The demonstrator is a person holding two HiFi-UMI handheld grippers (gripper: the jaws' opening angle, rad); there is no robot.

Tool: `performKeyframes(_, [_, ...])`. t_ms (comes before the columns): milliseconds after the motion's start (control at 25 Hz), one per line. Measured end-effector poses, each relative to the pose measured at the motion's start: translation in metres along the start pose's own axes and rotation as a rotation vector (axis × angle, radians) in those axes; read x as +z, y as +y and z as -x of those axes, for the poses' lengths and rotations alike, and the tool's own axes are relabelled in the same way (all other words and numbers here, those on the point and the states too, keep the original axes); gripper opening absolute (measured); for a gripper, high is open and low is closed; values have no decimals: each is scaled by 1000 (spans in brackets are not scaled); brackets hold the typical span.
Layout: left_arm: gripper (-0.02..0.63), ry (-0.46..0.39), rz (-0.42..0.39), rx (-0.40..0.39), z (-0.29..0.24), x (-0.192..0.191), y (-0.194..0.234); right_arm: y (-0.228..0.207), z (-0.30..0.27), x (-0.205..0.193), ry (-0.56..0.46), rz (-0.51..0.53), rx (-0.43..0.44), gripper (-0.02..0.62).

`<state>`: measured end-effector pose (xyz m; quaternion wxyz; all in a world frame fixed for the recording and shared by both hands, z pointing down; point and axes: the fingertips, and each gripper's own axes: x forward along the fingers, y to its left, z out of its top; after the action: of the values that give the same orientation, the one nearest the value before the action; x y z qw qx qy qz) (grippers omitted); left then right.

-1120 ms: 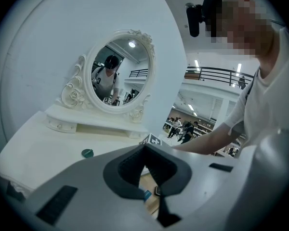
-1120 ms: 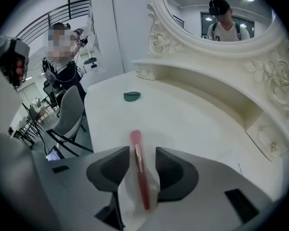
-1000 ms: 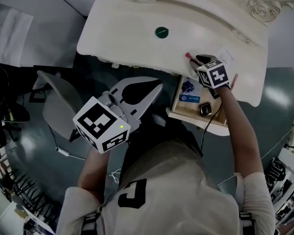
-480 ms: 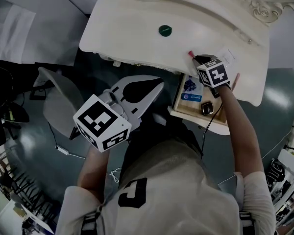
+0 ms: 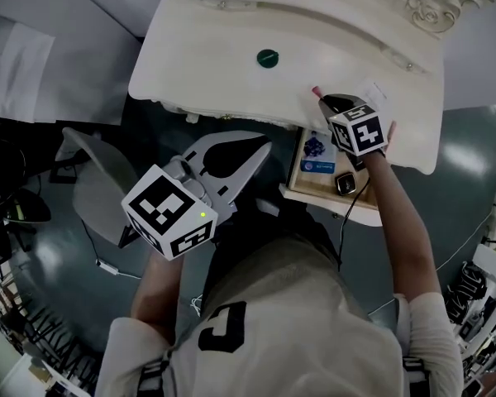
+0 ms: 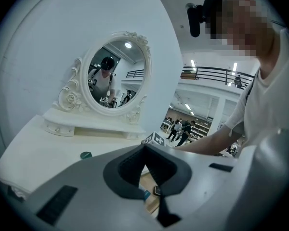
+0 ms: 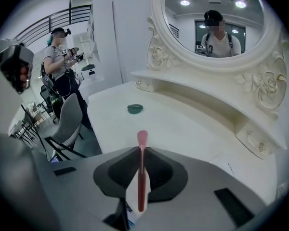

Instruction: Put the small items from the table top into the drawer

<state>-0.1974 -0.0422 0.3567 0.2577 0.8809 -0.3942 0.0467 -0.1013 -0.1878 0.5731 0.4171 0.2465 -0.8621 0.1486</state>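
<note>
1. Table top: white and curved, with carved trim. It fills the 12 o'clock half of the head view.
2. Mirror: oval, in a white scrolled frame. It stands upright at the back of the table.
3. Chair: grey, on the floor at 9 o'clock in the head view, clear of the table's front edge.
4. Drawer: pulled open from the table's front edge toward 6 o'clock, showing a pale wooden floor. It sits at 3 o'clock from frame centre.
5. Left gripper: held low at 7 o'clock from the drawer, over the floor and well apart from the table top. Its jaws are together, tip to tip.
6. Right gripper: over the table's front edge, just at 12 o'clock from the open drawer. Its jaws have just been closing and now clamp the pink stick.
7. Blue-and-white packet: lies flat in the drawer at the end nearest the table.
8. Green round piece: sits alone on the table top, at 10 o'clock from the right gripper and well apart from it.
9. Square-faced piece: dark, in the drawer at 5 o'clock from the packet. It is too small to identify.
10. Pink stick: thin, lying lengthwise along the right jaws, with its paler rounded tip poking out past them toward the table top.
</note>
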Motion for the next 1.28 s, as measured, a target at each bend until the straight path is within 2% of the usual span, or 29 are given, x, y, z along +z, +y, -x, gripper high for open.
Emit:
performKeyframes(240, [55,-4,-17,-24,1,4,-6,13,21,8,-63,-53,8,60])
performKeyframes(760, [55,-7,-48,-77,11,3,-20,37,58,4,-134,-131,3,60])
performKeyframes(1280, [55,17,-72,-170,21,-3,-33,67,83,-6,-165,-177,-32,60])
